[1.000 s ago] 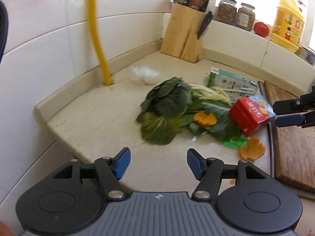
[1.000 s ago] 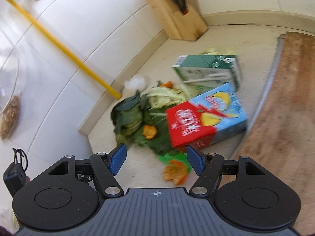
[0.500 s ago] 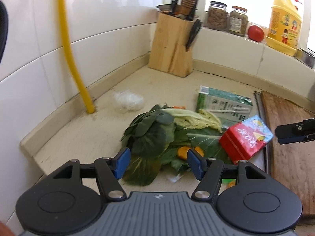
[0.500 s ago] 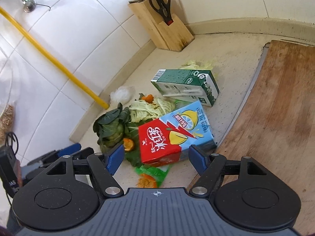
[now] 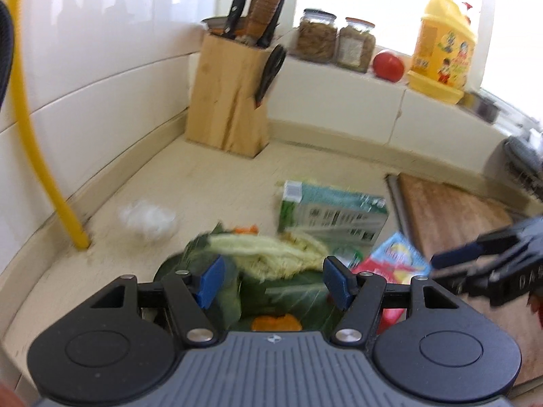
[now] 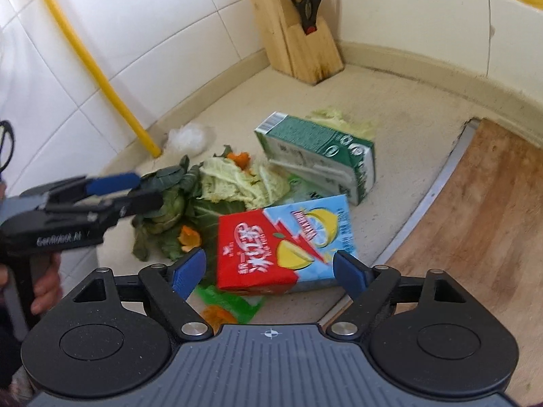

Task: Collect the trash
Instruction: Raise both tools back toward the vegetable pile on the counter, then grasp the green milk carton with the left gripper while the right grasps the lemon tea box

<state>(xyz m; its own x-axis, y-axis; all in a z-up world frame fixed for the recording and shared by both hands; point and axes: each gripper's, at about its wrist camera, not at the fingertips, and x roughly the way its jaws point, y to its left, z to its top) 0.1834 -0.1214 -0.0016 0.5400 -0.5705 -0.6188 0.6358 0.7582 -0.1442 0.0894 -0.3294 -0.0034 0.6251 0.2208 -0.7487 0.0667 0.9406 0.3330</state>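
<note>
My right gripper (image 6: pixel 269 273) had its jaws spread wide and held nothing, the red-and-blue juice carton (image 6: pixel 285 244) lying flat on the counter (image 6: pixel 390 108) between the blue pads and just ahead of them. My left gripper (image 5: pixel 273 281) was spread just as wide and likewise empty, hovering over the heap of dark green leaves (image 5: pixel 288 295) with the pale cabbage scrap (image 5: pixel 268 251) just beyond its tips. Seen from the right wrist, that left gripper (image 6: pixel 135 190) reached in over the leafy pile from the side, a hand (image 6: pixel 44 288) on its handle. To do this grab well, I judged I should bring the right jaws down squarely over the carton's narrower span, low enough to catch its side walls, and close gently, since an empty carton probably crushes or squirts out under a hard pinch. The leaves looked limp and layered, so the left would want a deep bite into the thick of the pile, not a nip at one edge. Behind the heap lay the green carton (image 6: pixel 319 156), bits of orange peel (image 6: pixel 190 237) and a white crumpled wad (image 6: pixel 188 137) near the yellow pipe (image 6: pixel 101 78). The wooden cutting board (image 6: pixel 475 220) lay just beside the juice carton, and the knife block (image 6: pixel 302 51) stood well apart in the corner. I saw no bin in either view.
</note>
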